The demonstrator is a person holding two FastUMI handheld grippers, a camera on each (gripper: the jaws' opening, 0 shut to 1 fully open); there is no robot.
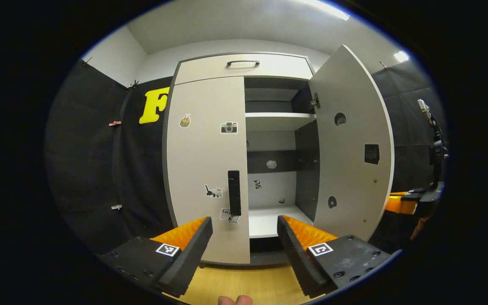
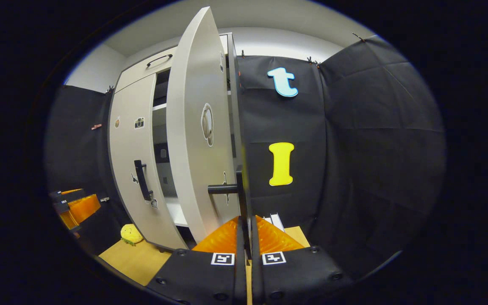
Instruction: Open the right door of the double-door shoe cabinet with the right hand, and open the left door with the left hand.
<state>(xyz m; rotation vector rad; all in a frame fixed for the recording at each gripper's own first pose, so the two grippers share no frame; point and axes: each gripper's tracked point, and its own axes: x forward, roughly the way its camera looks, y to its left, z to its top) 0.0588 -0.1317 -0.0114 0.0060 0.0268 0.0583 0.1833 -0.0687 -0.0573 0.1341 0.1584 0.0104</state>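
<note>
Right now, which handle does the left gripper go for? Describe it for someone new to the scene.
Find the pale cabinet. Its right door is swung open, its left door shut. On the left door's inner edge, low down, sits a black upright handle, dark among small stickers, unlike the curved one on the drawer above.

Pale grey shoe cabinet (image 1: 269, 65) with a pull-down flap on top. The right door (image 1: 352, 144) is swung wide open, showing white shelves inside; its dark handle (image 2: 223, 189) sticks out from the outer face. The left door (image 1: 206, 165) is shut, stickers all over it, and its black vertical handle (image 1: 234, 192) sits near the inner edge.
</note>
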